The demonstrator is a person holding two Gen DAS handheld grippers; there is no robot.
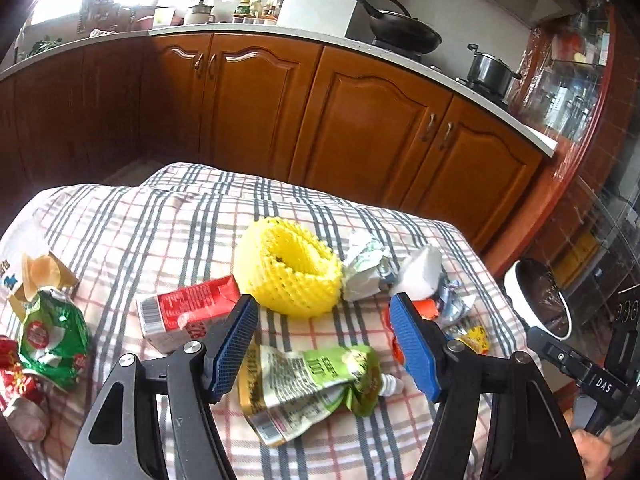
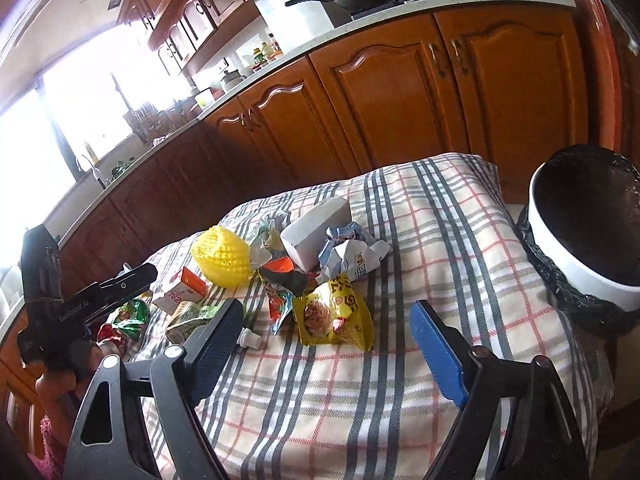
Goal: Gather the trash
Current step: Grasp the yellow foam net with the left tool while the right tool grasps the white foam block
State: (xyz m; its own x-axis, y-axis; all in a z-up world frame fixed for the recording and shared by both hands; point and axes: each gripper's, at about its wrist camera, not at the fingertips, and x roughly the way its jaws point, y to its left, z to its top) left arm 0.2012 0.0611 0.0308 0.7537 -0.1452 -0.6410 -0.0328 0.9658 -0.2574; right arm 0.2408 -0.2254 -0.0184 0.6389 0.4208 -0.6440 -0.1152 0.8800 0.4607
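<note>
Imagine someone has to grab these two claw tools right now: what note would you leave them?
Left gripper: open, empty, hovering over the green squeeze pouch.
Right gripper: open, empty, near the yellow snack packet.
All the trash lies on the checked cloth: yellow foam net, red carton, crumpled wrappers.
White bin, black liner, stands at the table's right.
Nothing picked up yet; everything is left.

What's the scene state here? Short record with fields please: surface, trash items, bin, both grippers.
surface: plaid cloth over the table
trash: yellow foam fruit net, red carton, green drink pouch, yellow snack bag, white foam block, crumpled wrappers
bin: white bin with a black liner, at the table's right edge
left gripper: open, above the green drink pouch, holding nothing
right gripper: open, near the yellow snack bag, holding nothing
</note>
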